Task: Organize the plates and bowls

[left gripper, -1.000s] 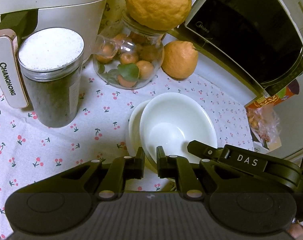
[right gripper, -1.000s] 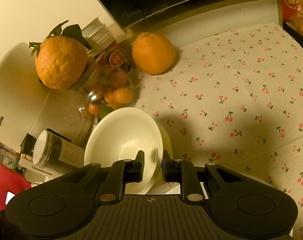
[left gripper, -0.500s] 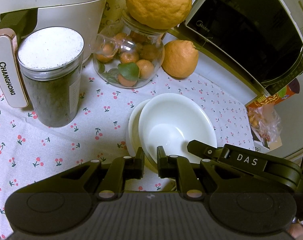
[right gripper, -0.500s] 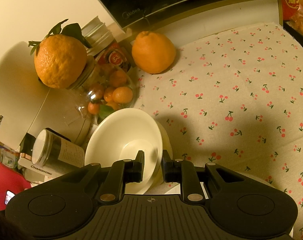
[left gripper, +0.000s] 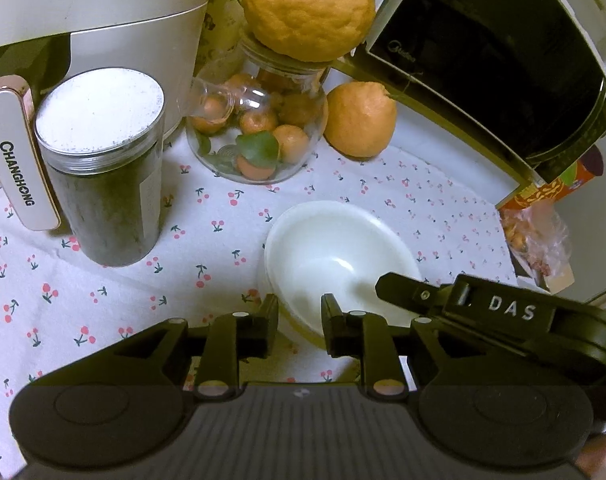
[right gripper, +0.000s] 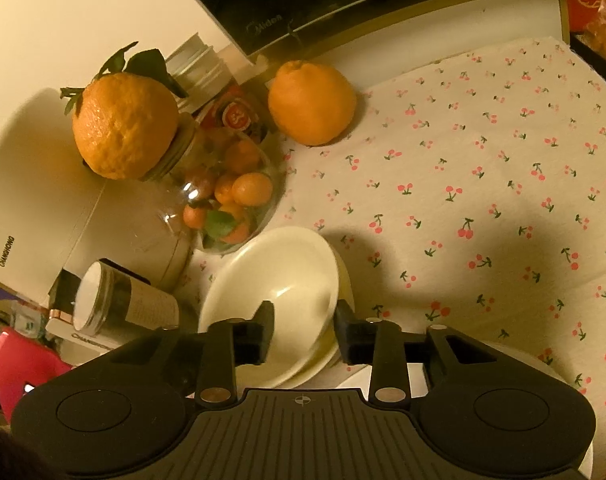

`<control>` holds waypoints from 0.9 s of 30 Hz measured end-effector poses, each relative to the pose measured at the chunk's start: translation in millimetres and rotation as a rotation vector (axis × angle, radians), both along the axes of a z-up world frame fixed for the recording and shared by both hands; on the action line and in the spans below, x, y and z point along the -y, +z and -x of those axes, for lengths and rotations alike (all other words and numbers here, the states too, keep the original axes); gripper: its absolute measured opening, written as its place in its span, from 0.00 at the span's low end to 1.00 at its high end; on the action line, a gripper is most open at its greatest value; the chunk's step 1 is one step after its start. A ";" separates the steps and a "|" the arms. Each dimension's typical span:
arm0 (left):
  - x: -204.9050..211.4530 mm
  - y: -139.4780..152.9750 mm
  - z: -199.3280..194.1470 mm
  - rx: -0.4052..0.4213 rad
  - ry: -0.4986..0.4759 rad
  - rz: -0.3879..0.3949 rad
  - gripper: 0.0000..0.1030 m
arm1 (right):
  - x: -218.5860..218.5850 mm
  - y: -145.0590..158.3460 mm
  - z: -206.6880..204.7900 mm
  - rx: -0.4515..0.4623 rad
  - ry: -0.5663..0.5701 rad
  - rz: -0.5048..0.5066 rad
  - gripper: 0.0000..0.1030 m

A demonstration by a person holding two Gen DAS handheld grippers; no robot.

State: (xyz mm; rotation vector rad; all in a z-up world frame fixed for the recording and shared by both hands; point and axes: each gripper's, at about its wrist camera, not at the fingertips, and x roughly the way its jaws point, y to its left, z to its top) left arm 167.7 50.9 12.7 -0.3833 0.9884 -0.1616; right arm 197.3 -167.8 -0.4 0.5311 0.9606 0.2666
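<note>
A white bowl (left gripper: 339,256) sits nested in a second white dish (left gripper: 261,280) on the cherry-print cloth. My left gripper (left gripper: 299,326) straddles the bowl's near rim. Its jaws are opening and the pads stand off the rim. One of my right gripper's fingers (left gripper: 407,292) reaches over the bowl's right side. In the right wrist view the same bowl (right gripper: 275,276) rests on the lower dish (right gripper: 346,280). My right gripper (right gripper: 303,332) is around its rim, jaws opening, with a gap on each side.
A dark jar with a white lid (left gripper: 103,176) and a glass jar of small oranges (left gripper: 259,140) stand close behind the bowl. A large orange (left gripper: 361,120), a microwave (left gripper: 491,52), a white appliance (left gripper: 83,4) and a snack bag (left gripper: 539,232) ring the cloth (right gripper: 483,200).
Both grippers' jaws have spread apart from the bowl's rim. The bowl has settled lower into the dish beneath. Neither hand has shifted.
</note>
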 end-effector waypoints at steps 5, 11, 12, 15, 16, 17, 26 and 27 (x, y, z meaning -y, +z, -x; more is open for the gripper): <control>-1.9 3.7 1.3 0.021 -0.006 -0.007 0.27 | 6.2 4.9 1.6 0.008 -0.006 -0.024 0.52; -4.7 5.4 4.8 0.082 -0.051 -0.021 0.64 | 19.3 11.1 3.4 0.049 0.002 -0.028 0.67; -5.2 5.0 5.5 0.100 -0.068 -0.020 0.68 | 22.0 10.6 3.4 0.058 0.006 -0.028 0.67; -5.5 1.9 8.2 0.162 -0.139 -0.046 0.79 | 29.1 8.3 2.6 0.083 0.018 -0.020 0.68; -4.8 0.6 9.0 0.180 -0.163 -0.064 0.81 | 31.4 7.1 2.1 0.094 0.022 -0.015 0.68; -5.1 -1.1 9.9 0.199 -0.190 -0.081 0.82 | 33.4 6.0 1.4 0.104 0.028 -0.008 0.68; -2.2 -22.4 17.9 0.264 -0.428 -0.262 0.89 | 37.6 -6.4 -6.1 0.109 0.067 0.047 0.69; -1.3 -24.9 18.1 0.262 -0.444 -0.282 0.89 | 36.3 -8.3 -7.3 0.104 0.070 0.045 0.69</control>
